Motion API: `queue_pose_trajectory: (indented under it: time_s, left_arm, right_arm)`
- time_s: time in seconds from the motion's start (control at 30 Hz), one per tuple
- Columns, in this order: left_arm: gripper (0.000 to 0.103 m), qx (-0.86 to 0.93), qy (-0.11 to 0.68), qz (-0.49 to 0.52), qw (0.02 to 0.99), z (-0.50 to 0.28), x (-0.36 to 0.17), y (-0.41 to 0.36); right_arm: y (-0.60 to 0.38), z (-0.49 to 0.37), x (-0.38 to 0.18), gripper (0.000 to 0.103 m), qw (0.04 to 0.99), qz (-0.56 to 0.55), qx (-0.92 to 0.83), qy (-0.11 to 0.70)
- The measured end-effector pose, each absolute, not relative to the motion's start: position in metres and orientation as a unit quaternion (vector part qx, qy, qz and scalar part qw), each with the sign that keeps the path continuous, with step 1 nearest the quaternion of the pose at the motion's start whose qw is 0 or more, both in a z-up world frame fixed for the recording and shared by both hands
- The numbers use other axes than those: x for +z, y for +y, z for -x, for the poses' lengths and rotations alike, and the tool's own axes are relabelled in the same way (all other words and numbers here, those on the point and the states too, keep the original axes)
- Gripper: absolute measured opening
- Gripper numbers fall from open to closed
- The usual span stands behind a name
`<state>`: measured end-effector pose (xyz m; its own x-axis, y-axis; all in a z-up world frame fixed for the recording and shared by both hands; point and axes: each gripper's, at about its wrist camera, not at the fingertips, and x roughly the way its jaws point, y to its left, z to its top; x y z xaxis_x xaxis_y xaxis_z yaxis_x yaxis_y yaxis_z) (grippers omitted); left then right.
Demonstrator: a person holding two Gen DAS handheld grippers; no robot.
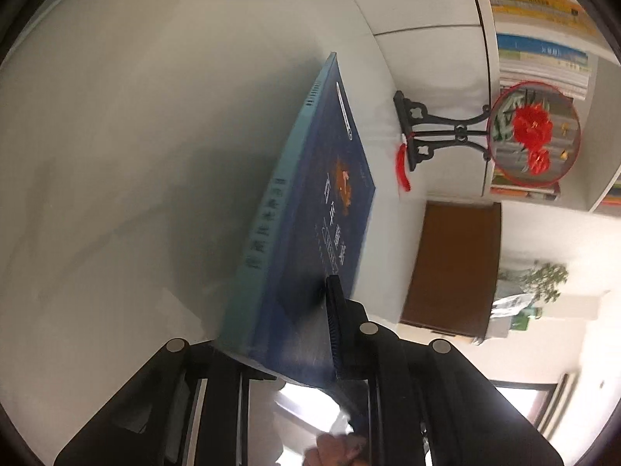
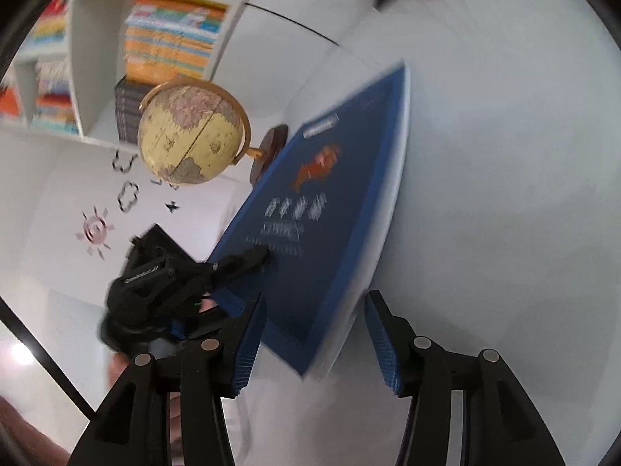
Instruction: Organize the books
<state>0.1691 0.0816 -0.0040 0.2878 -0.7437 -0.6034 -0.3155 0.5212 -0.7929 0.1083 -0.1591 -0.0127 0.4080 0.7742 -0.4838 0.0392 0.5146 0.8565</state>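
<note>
a white bench (image 1: 116,136) is seen across both views, with white shelving (image 2: 77,58) behind it packed with stacked coloured books (image 2: 170,39). a blue book (image 1: 310,233) is found tilted off the bench, one long edge resting near the surface and the cover with orange emblem facing up and outward. the left gripper (image 1: 330,334) is observed closed on the book's lower corner, one ribbed finger pressed on the cover, the opposite finger hidden behind the book. in the right wrist view the right gripper (image 2: 314,334) is seen with its blue-padded fingers (image 2: 248,345) parted on either side of the book's near corner; no pad contact can be confirmed. a yellow globe (image 2: 190,132) on a wooden base is noted beyond the book. a round embroidered fan (image 1: 535,132) with red flowers stands on a black stand (image 1: 438,132), with a red tassel (image 1: 403,163) hanging beside it.
</note>
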Motion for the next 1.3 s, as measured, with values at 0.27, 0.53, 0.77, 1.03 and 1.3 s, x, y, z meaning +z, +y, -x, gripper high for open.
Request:
queue_pose_trajectory:
  time_s: [0.27,0.53,0.77,1.03,1.3]
  left_arm:
    - [0.013,-0.171,0.579,0.460,0.651,-0.171,-0.002,0.069]
    - [0.031,-0.132,0.594,0.376,0.698,-0.174,-0.001,0.073]
    - [0.028,-0.171,0.600,0.304,0.720,-0.181,-0.007,0.067]
    - [0.025,-0.150,0.565,0.119,0.803,-0.172,0.032,0.028]
    - [0.024,-0.154,0.551,0.055,0.819,-0.162,0.064,0.033]
  right_arm:
    - [-0.160,-0.095,-0.028,0.051,0.672,-0.541,0.249,0.439]
    - [-0.157,-0.102,-0.019,0.012,0.713,-0.511,0.212,0.431]
    - [-0.166,-0.101,-0.011,0.010,0.737,-0.434,0.199,0.479]
    - [-0.151,-0.102,0.017,0.012,0.801,-0.283,0.211,0.484]
    - [-0.142,-0.099,0.038,0.014,0.813,-0.261,0.241,0.461]
